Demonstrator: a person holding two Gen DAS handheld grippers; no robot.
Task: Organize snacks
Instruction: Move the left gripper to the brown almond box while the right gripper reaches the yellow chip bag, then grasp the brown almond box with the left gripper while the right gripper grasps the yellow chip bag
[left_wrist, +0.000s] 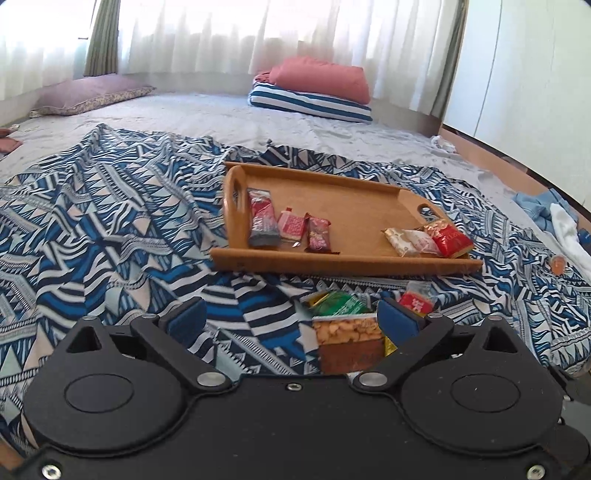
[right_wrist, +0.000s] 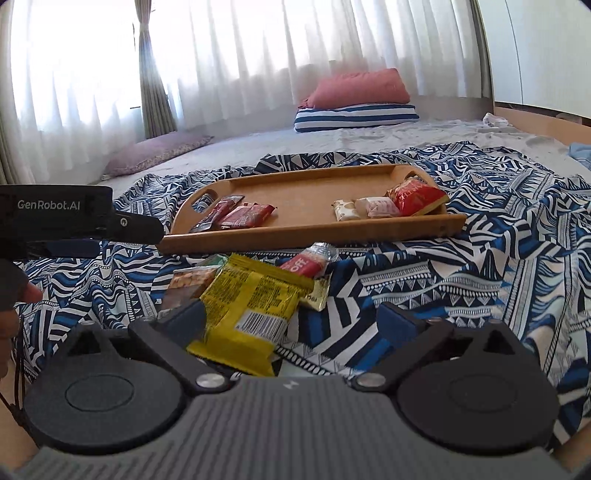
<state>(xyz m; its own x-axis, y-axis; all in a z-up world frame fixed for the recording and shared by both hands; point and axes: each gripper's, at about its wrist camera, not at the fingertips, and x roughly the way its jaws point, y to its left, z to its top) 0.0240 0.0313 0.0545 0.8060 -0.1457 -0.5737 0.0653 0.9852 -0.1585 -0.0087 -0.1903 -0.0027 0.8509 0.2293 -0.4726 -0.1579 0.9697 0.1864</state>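
Observation:
A wooden tray (left_wrist: 369, 262) (right_wrist: 314, 234) lies on a blue patterned cloth. Three red snack packs (left_wrist: 264, 221) sit at its left end. A red bag (left_wrist: 448, 236) (right_wrist: 415, 199) and pale wrappers (left_wrist: 410, 242) sit at its right end. In front of the tray lies a loose pile: a peanut box (left_wrist: 349, 339) (right_wrist: 188, 282), a green pack (left_wrist: 341, 302), a yellow pack (right_wrist: 255, 306) and a small red pack (left_wrist: 417, 301) (right_wrist: 306, 264). My left gripper (left_wrist: 291, 321) is open, the peanut box by its right finger. My right gripper (right_wrist: 291, 321) is open over the yellow pack, its pads apart from it.
The cloth (left_wrist: 110, 221) covers a grey mattress (left_wrist: 184, 114). Pillows (left_wrist: 317, 88) and a purple cushion (left_wrist: 92, 94) lie at the back by the curtains. Blue and white clothes (left_wrist: 554, 218) lie at the right. The left gripper's black body (right_wrist: 66, 218) and a hand (right_wrist: 14, 299) show at the right wrist view's left edge.

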